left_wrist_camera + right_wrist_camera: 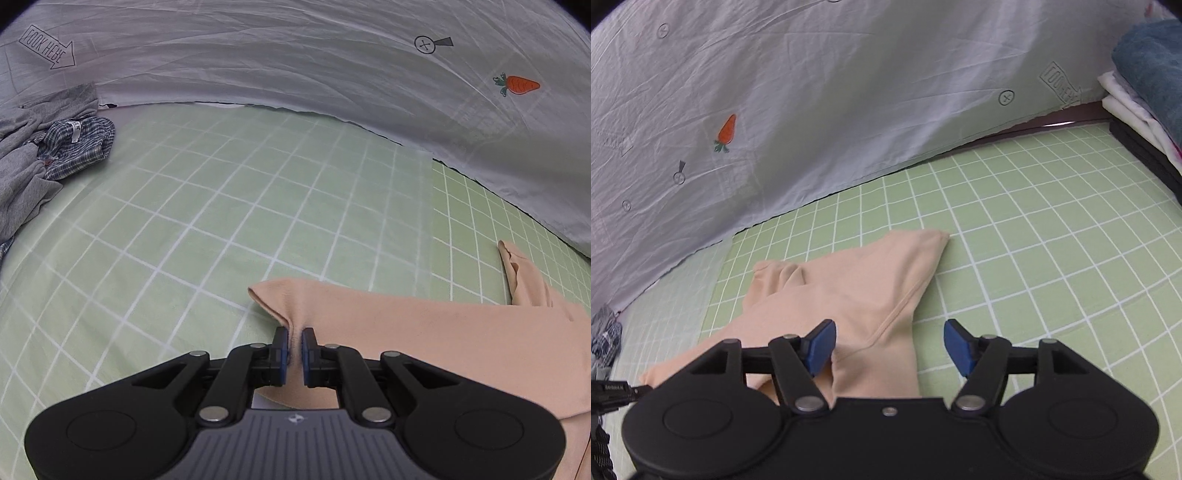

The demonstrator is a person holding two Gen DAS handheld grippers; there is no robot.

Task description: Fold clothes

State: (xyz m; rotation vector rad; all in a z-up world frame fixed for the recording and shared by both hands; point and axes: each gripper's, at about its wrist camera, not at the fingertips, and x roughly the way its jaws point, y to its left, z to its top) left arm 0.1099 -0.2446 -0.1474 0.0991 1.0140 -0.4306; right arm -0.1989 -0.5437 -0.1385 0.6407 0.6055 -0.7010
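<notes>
A peach garment (424,332) lies on the green grid mat (221,221). My left gripper (294,338) is shut on a pinched fold near the garment's left end. In the right wrist view the same peach garment (857,280) spreads in front of my right gripper (889,345), which is open, with its blue fingertips (822,345) just above the garment's near edge. The garment's far corner points up and right on the mat (1034,258).
A heap of grey and plaid clothes (48,147) lies at the mat's far left. A stack of folded clothes (1145,103) stands at the far right. A pale printed sheet (295,66) hangs behind the mat.
</notes>
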